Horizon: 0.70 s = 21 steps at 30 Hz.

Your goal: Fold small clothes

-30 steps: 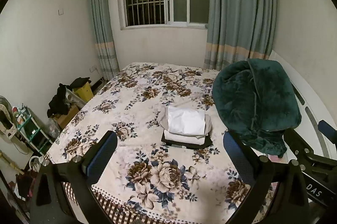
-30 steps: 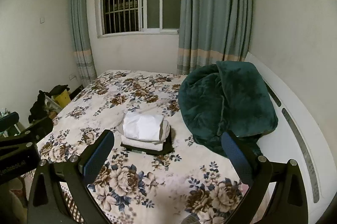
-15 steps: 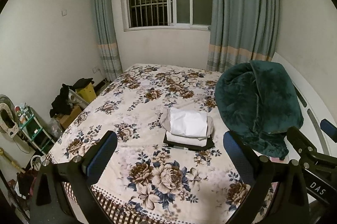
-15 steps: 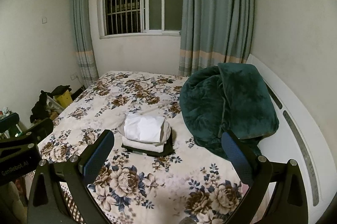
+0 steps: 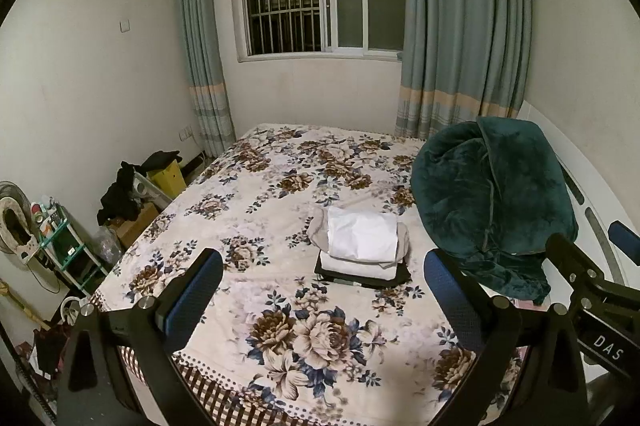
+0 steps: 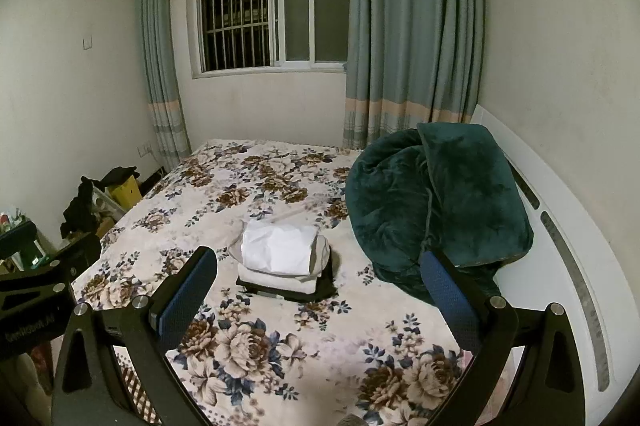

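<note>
A small stack of folded clothes [image 5: 362, 246] lies on the floral bed [image 5: 280, 330]: a white piece on top, beige pieces under it, a black one at the bottom. It also shows in the right wrist view [image 6: 284, 260]. My left gripper [image 5: 320, 290] is open and empty, held back over the bed's near edge, short of the stack. My right gripper [image 6: 316, 286] is open and empty, also held back from the stack. The right gripper's body shows at the right edge of the left wrist view [image 5: 592, 290].
A bulky dark green blanket [image 5: 492, 202] is heaped on the bed's right side beside the stack, against the white headboard [image 6: 568, 250]. Left of the bed stand a small shelf [image 5: 60, 250], a yellow box [image 5: 166, 178] and dark clothes. A window and curtains are behind.
Both grippers have drawn back and risen slightly, so the stack sits a little lower and farther in view. Nothing on the bed has moved.
</note>
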{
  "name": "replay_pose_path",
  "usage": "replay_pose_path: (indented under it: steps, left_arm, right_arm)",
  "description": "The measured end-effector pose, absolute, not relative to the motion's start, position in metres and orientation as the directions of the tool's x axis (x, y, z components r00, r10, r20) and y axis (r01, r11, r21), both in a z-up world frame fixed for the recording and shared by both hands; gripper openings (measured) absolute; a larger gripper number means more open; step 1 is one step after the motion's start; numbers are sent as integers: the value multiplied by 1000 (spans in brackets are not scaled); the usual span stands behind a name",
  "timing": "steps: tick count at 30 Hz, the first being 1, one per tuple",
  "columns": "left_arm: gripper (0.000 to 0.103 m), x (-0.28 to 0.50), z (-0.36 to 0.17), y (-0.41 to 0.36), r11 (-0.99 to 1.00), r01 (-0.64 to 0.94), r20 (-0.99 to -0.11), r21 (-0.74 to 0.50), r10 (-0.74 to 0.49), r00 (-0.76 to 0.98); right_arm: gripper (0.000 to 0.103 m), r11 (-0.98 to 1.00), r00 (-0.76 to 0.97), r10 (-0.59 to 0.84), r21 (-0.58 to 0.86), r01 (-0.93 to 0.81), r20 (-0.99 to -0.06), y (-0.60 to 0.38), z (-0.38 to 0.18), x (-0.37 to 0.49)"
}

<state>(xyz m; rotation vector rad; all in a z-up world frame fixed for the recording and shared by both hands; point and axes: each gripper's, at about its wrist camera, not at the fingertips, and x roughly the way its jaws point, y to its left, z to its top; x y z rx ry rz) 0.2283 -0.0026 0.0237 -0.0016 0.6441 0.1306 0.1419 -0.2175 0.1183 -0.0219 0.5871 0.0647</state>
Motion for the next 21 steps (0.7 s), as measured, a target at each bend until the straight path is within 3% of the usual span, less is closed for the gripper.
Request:
replay_pose_path:
  steps: [21]
  left_arm:
    - [103,222,31,12,989,-142,-590,38,137,796]
  right_arm:
    - [103,998,834,55,-4,-68,-550,-211,120,145]
